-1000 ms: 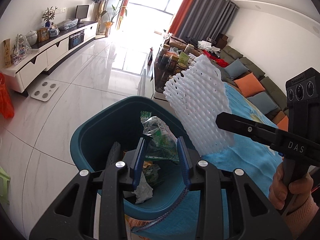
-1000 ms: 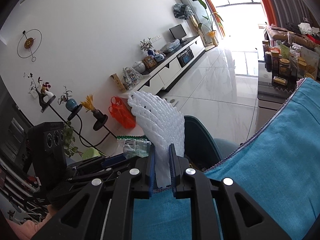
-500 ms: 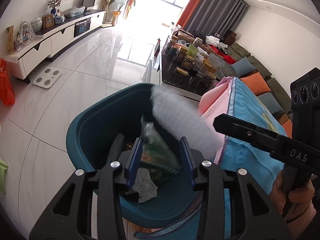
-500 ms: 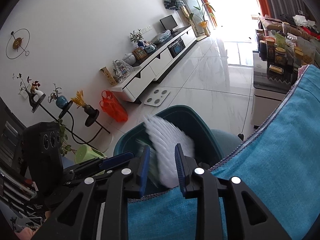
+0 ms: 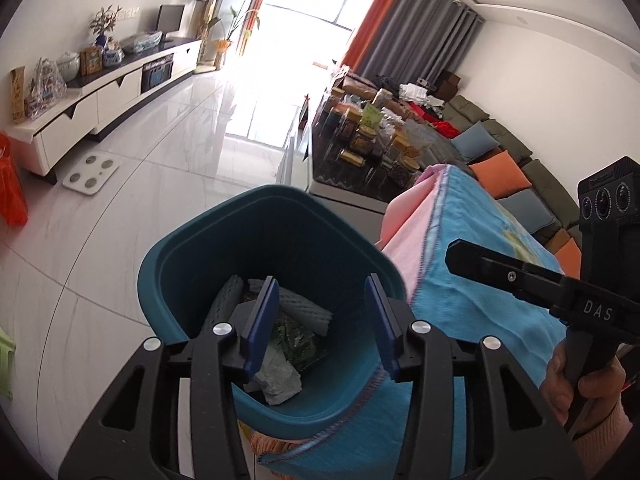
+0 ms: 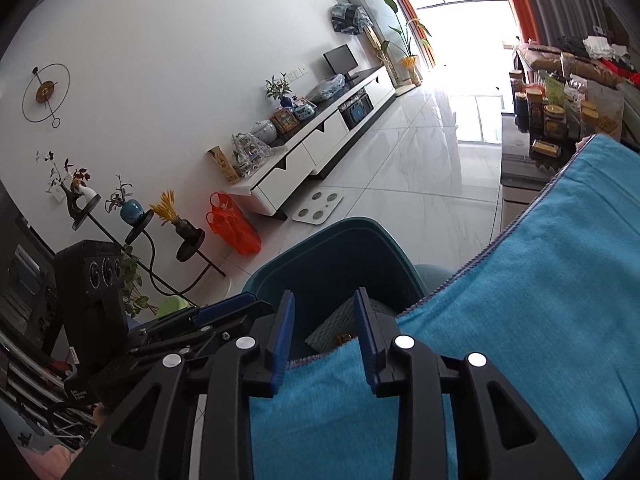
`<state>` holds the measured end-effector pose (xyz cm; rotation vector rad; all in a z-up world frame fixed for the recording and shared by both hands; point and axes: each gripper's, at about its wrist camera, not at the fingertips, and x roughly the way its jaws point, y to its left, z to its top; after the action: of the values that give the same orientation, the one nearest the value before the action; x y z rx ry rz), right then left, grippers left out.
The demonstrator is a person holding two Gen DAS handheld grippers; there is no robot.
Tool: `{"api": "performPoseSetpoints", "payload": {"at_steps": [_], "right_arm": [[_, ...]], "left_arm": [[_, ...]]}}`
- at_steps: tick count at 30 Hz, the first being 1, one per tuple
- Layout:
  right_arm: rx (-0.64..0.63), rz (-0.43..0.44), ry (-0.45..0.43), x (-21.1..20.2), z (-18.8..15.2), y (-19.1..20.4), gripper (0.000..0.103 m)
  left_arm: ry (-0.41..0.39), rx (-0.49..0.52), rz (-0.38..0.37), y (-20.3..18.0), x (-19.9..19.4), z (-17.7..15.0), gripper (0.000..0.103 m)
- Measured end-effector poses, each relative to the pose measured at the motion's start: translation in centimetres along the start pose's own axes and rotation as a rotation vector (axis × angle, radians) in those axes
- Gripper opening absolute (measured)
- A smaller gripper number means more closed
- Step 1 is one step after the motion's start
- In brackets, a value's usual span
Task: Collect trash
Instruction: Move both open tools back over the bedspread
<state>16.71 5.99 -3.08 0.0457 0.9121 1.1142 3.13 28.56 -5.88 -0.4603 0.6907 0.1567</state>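
Both tongs, left and right, have just opened and hang empty; the foam net now lies in the bin, so that piece is collected.

Foam net — mostly behind blue cloth

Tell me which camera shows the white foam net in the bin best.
The left wrist view: it looks down into the teal bin, where the foam net lies on top of the other trash. The right wrist view shows only a corner of it, past the blue cloth's edge.
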Motion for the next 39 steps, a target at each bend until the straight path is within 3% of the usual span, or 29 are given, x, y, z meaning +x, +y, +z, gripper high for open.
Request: {"api": "performPoseSetpoints", "payload": {"at_steps": [5, 10, 22, 33, 39], "right_arm": [[-0.027, -0.004, -0.055, -4.2, -1.6, -0.2, 0.037], [-0.009, -0.055, -0.107, -9.7, -4.8, -2.2, 0.039], [0.165, -0.287, -0.233, -22.2, -13.0, -8.8, 0.040], [0.327, -0.451, -0.359, -30.7, -18.4, -14.6, 0.040], [0.416, -0.492, -0.406, -33.4, -20.4, -17.5, 0.045]], "left_arm": [[-0.048, 0.065, -0.072, -2.9, -2.1, -0.6, 0.049], [-0.045, 0.146, -0.173, -7.0, -2.9, -1.9, 0.050], [0.087, 0.373, -0.385, -19.5, 0.1, -6.6, 0.051], [0.179, 0.536, -0.477, -29.0, 3.6, -9.9, 0.051], [0.217, 0.596, -0.500, -32.9, 5.2, -10.9, 0.051]]}}
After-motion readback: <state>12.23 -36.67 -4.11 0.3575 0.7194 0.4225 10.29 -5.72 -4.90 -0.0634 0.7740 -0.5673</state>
